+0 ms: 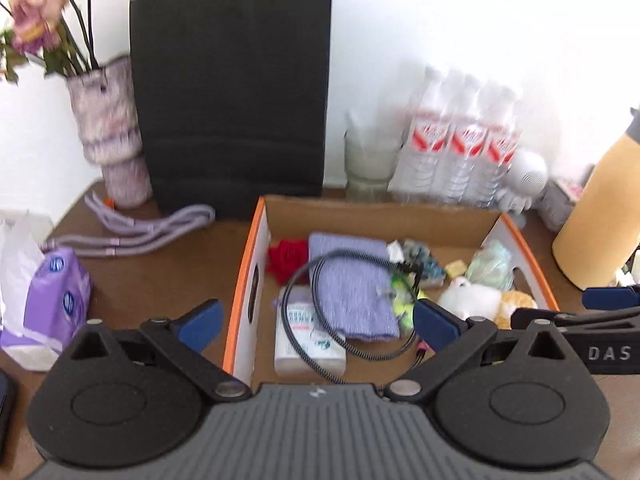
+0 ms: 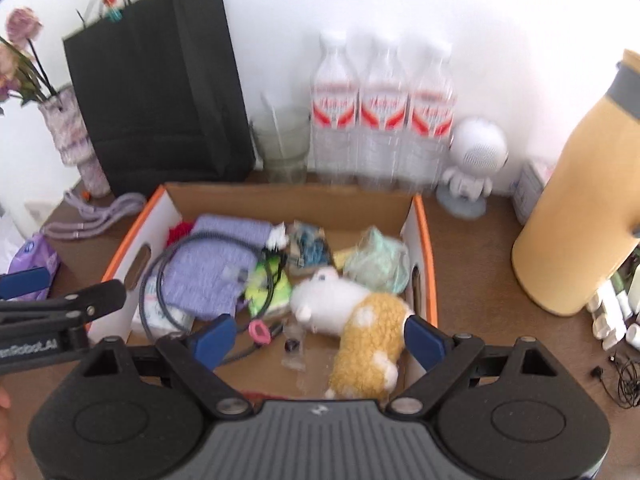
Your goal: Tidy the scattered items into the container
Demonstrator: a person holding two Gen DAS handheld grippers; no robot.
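My fingers on both grippers, left point(image 1: 316, 320) and right point(image 2: 318, 338), hang spread and empty over the cardboard box point(image 2: 422, 240), already holding the plush toy point(image 2: 360, 320), purple cloth point(image 2: 216, 264) and cable point(image 1: 304, 312), while the lilac cord point(image 1: 132, 232) and tissue pack point(image 1: 56, 300) remain on the counter point(image 1: 160, 276).

Black tongs point(image 1: 318, 322); blue pads point(image 1: 434, 322)

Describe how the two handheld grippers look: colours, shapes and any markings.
Both look alike. The left gripper and right gripper have blue finger pads on black angular linkage arms with silver pivot pins, two round black housings, and a ribbed grey body with a small white logo. White lettering runs along each one's side.
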